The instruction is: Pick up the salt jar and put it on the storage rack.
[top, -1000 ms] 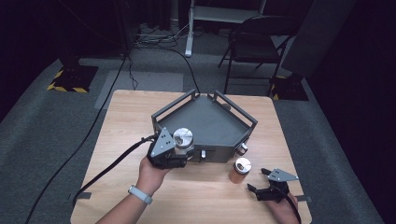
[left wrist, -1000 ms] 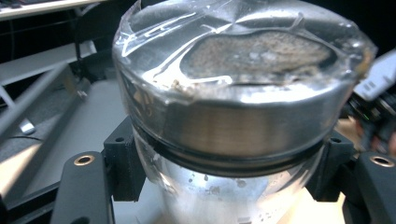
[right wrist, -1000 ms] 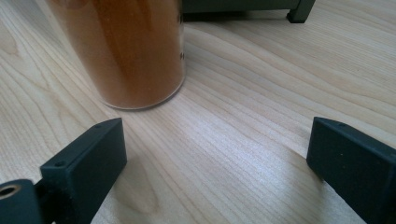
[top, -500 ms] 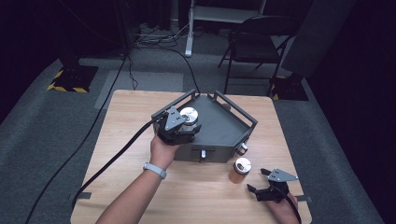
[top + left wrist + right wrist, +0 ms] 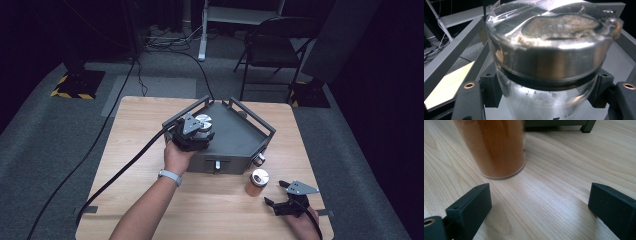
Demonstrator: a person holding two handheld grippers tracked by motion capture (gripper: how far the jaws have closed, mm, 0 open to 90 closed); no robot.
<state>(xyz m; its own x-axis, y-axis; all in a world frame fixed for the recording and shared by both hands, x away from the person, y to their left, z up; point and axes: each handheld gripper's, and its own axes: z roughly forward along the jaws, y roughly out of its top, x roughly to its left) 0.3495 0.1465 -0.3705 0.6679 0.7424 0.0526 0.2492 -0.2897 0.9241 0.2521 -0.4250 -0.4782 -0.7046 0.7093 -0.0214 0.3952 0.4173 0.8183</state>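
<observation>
Black pads of your left gripper [image 5: 544,105] were clamped on either side of a clear jar [image 5: 549,62] with a silver metal lid, pale grainy contents showing through the lid's window; no label or writing could be read on it. In the high view that left gripper [image 5: 192,134] held the jar [image 5: 203,121] over the left corner of the dark grey tray [image 5: 240,145], just inside its raised rail. Your right gripper [image 5: 539,210] rested with its jaws spread wide and nothing between them, low over the wooden table [image 5: 564,170]. An orange-filled jar [image 5: 494,147] stood just ahead of its left jaw, apart from it, near the tray's front edge [image 5: 256,182].
</observation>
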